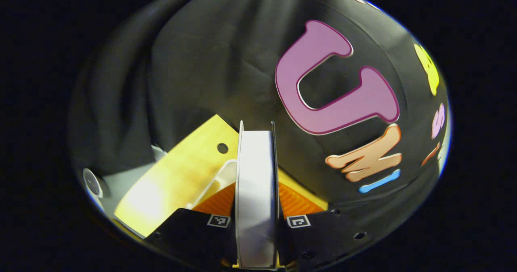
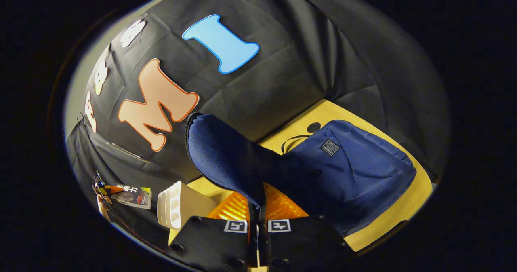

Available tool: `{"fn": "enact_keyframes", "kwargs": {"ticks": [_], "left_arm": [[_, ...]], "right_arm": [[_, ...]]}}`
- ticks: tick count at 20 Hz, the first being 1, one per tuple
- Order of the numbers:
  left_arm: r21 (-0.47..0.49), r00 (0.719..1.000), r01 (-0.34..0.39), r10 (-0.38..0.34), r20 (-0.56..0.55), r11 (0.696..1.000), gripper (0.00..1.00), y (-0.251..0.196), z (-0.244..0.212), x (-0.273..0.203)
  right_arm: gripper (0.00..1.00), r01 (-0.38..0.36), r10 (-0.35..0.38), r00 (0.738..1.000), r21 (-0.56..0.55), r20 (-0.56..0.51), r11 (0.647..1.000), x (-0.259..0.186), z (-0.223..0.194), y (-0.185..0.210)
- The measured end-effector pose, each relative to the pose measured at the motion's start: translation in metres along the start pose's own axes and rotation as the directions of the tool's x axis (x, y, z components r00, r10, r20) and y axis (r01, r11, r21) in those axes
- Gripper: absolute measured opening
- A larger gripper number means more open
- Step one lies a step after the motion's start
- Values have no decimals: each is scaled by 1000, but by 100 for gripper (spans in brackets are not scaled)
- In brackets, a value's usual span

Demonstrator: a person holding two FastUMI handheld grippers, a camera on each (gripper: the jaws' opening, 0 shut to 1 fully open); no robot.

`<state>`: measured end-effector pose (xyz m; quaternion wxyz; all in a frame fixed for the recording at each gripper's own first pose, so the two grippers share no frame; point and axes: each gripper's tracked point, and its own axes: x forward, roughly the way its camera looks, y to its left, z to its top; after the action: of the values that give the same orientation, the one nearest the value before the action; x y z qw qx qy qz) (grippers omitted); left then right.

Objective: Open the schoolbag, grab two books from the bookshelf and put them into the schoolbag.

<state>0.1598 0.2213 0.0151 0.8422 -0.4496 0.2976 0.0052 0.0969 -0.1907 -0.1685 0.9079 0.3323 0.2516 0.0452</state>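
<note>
In the left gripper view the left gripper (image 1: 257, 223) clenches a white book (image 1: 257, 175) upright above the counter (image 1: 177, 175), while in the right gripper view the right gripper (image 2: 257, 223) pinches the schoolbag (image 2: 347, 167) flap (image 2: 226, 154) raised, which could slip and close the opening.

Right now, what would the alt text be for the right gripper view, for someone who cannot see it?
The right gripper has its jaws shut on the lifted flap of a blue schoolbag lying on a yellow table. A white bookshelf stands to the left.
</note>
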Motion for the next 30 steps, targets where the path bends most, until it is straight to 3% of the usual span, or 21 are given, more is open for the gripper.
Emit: {"fn": "enact_keyframes", "kwargs": {"ticks": [2,6,15,20,23,30], "left_arm": [[-96,997,70,-69,16,993,36,-8,-10,7],[-172,978,208,-205,38,963,36,-43,-51,25],[-126,928,340,-354,-115,932,36,-151,-170,93],[-99,904,310,-326,-278,946,36,-183,-251,140],[-55,895,255,-257,-364,965,36,-194,-304,169],[-22,869,204,-192,-456,979,36,-216,-406,207]], "right_arm": [[3,-3,3,1000,-2,-2,1000,0,0,0],[5,-8,8,1000,9,0,1000,1,-2,0],[5,-21,21,1000,19,-1,1000,3,-4,0],[5,-26,26,1000,16,-3,1000,-1,-3,1],[3,-28,28,1000,11,4,1000,0,0,1],[5,-47,47,999,8,9,999,-5,6,0]]}}
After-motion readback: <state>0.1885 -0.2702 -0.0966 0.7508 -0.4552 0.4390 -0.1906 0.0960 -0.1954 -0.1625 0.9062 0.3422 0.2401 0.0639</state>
